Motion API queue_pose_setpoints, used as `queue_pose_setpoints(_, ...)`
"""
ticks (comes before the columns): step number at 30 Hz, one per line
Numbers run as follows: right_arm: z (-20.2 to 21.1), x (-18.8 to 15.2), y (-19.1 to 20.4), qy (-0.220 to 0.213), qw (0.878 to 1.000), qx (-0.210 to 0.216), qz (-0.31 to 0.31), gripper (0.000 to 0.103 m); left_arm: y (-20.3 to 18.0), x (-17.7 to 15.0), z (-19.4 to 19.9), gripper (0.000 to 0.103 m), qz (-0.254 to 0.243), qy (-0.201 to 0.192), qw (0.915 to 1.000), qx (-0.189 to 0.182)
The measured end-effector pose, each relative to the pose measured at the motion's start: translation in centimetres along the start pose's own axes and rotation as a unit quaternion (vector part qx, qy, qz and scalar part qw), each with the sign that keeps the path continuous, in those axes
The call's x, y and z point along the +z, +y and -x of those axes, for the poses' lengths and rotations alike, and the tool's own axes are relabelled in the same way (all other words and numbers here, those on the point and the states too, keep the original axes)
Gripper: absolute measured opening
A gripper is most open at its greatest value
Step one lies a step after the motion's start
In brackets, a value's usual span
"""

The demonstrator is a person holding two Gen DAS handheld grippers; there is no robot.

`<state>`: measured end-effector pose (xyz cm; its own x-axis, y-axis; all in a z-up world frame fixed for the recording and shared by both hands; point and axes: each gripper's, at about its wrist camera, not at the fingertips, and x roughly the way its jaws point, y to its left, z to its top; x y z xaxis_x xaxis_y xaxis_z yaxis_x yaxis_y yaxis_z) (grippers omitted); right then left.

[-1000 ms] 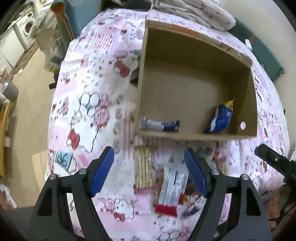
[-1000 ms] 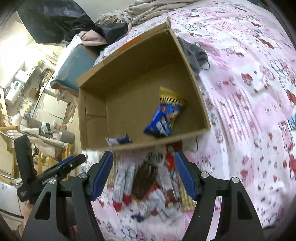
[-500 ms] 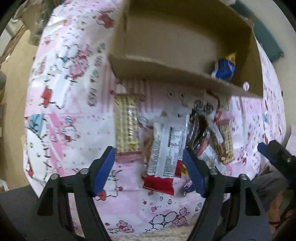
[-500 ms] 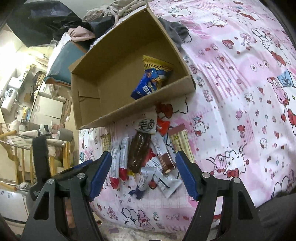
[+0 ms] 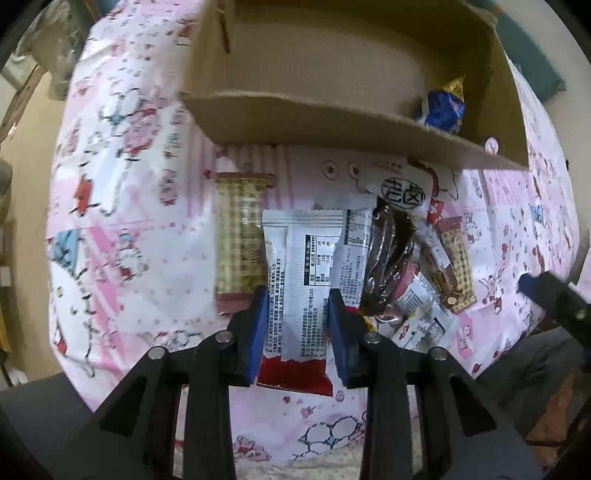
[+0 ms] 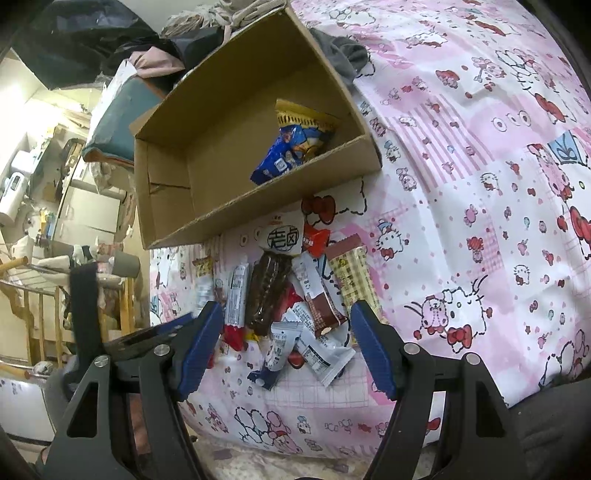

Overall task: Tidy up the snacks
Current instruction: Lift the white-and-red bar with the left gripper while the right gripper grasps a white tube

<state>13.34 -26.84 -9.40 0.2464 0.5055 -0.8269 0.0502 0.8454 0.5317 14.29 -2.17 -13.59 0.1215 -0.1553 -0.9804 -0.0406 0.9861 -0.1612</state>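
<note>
My left claw [image 5: 297,314] had clamped the white-and-red snack bar [image 5: 297,280] lying in the pile just in front of the cardboard box [image 5: 332,110]; right claw [image 6: 286,347] hung open above the pile.

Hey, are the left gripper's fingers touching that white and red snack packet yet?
Touching. In the left wrist view, both blue pads press the edges of the white and red snack packet.

Pretty clearly someone's home, bedroom-ish. Everything sits on a pink cartoon-cat bedsheet [image 6: 480,206], with a pile of rumpled clothes [image 6: 221,14] at the far end past the cardboard box [image 6: 236,110]. Off to the left there's a wooden rack [image 6: 33,295] and what looks like white appliances [image 6: 14,181] further back. Cluttered, lived-in, nothing like a lab or shop.
</note>
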Motion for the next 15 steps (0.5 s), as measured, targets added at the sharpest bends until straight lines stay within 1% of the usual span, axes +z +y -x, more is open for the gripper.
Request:
queue_pose_setpoints(2, -1.1, -0.3, 0.3, 0.024, 1.0, -0.014, 0.009, 0.074, 0.7, -0.1, 0.9, 0.027, 0.008, -0.006, 0.9999, 0.007)
queue_pose_setpoints(3, -1.9, -0.5, 0.5, 0.044, 0.999, -0.027, 0.016, 0.074, 1.0, -0.1, 1.2, 0.027, 0.011, -0.009, 0.9998, 0.011)
queue_pose_setpoints(4, -2.6, -0.8, 0.6, 0.06, 0.998, -0.028, 0.02, 0.074, 1.3, -0.2, 1.5, 0.027, 0.015, -0.014, 0.9997, 0.015)
queue_pose_setpoints(6, -4.4, -1.6, 0.9, 0.104, 0.994, -0.008, 0.017, 0.073, 1.7, -0.4, 1.8, 0.027, 0.021, -0.016, 0.9996, 0.014)
queue_pose_setpoints(8, -5.6, -2.1, 1.2, 0.13, 0.991, 0.004, 0.017, 0.061, 2.2, -0.6, 2.1, 0.027, 0.03, -0.017, 0.9994, 0.004)
queue_pose_setpoints(9, -6.4, -2.4, 1.5, 0.146, 0.989, 0.012, 0.016, 0.059, 2.4, -0.7, 2.3, 0.027, 0.033, -0.019, 0.9993, 0.004)
queue_pose_setpoints(11, -7.5, -2.7, 1.8, 0.159, 0.987, 0.012, 0.015, 0.058, 2.5, -0.8, 2.6, 0.027, 0.034, -0.025, 0.9991, 0.006)
queue_pose_setpoints(13, -8.7, -2.7, 2.3, 0.17, 0.985, -0.003, 0.026, 0.057, 2.8, -0.8, 3.0, 0.027, 0.035, -0.028, 0.999, 0.006)
queue_pose_setpoints(14, -9.2, -2.6, 2.4, 0.173, 0.984, -0.01, 0.031, 0.053, 2.7, -0.8, 3.1, 0.027, 0.034, -0.03, 0.9989, 0.005)
queue_pose_setpoints(15, -9.7, -2.5, 2.5, 0.172, 0.984, -0.017, 0.033, 0.052, 2.7, -0.8, 3.2, 0.027, 0.034, -0.032, 0.9989, 0.005)
